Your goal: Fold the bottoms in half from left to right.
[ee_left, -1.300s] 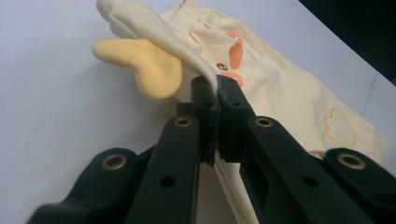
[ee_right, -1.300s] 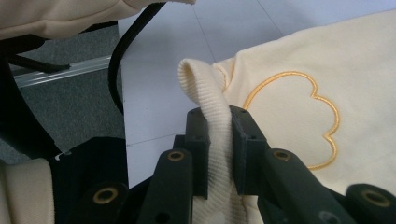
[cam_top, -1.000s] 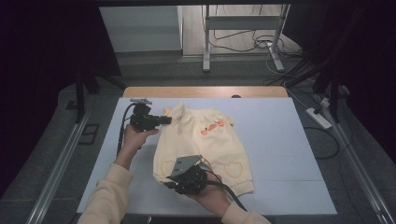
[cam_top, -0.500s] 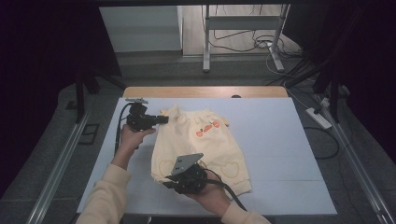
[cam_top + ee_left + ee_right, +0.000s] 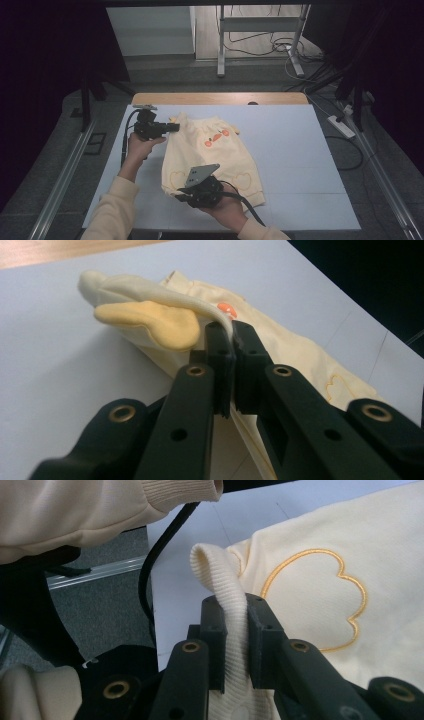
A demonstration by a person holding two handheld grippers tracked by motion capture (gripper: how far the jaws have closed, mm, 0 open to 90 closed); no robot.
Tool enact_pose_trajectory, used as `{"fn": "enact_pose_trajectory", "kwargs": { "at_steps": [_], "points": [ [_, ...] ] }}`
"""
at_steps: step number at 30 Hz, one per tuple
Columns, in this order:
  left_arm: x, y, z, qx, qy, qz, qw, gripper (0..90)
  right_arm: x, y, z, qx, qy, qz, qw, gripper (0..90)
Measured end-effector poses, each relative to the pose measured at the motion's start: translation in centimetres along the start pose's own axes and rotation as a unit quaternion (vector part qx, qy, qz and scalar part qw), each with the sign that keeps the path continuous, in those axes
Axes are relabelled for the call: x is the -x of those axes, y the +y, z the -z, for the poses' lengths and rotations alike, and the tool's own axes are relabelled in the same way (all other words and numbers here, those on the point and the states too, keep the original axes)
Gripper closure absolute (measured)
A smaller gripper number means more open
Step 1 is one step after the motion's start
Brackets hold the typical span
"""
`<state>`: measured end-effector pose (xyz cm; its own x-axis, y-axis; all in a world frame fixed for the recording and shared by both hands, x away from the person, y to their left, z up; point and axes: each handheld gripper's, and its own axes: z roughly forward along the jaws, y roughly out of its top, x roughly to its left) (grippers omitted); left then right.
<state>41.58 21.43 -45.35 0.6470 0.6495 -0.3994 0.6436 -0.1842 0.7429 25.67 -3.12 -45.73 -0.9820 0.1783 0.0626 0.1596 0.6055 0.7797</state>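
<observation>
Pale yellow knit, soft and limp, makes up the small sweater that lies spread across the blue-white table cover, its embroidered orange motif on the chest and outlined hearts low on the front. The left gripper pinches a thin fold of cloth at the far upper corner, near the neck, its jaws closed down almost flat on the fabric, with a darker yellow flap just beside the tips. The right gripper clamps the ribbed hem at the near lower corner, the rib standing up in a loop between narrow-set jaws. I judge the garment light and floppy: it will sag and drape between the two holds and cannot be pushed, only pulled or lifted. The ribbed hem looks the thicker, surer place to grip, while the thin fold in the left jaws could slide out under a sharp tug, so even, gentle tension seems wise.
</observation>
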Motion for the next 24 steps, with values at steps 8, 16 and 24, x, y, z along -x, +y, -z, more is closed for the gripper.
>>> {"fn": "enact_pose_trajectory", "kwargs": {
  "at_steps": [8, 16, 24],
  "points": [
    [0.4, 0.0, -0.6, -0.004, 0.002, -0.005, 1.0, 86.1, 0.3, -0.6, 0.5, -0.003, -0.001, -0.007, 1.0, 79.4],
    [0.8, 0.0, -1.4, -0.005, 0.005, -0.005, 1.0, 85.9, 0.7, -1.1, 1.5, -0.004, -0.002, -0.017, 0.9998, 79.7],
    [1.4, 0.3, -2.2, -0.001, 0.004, -0.009, 0.9999, 85.9, 1.1, -2.0, 2.5, -0.006, -0.013, -0.025, 0.9996, 80.0]
  ]
}}
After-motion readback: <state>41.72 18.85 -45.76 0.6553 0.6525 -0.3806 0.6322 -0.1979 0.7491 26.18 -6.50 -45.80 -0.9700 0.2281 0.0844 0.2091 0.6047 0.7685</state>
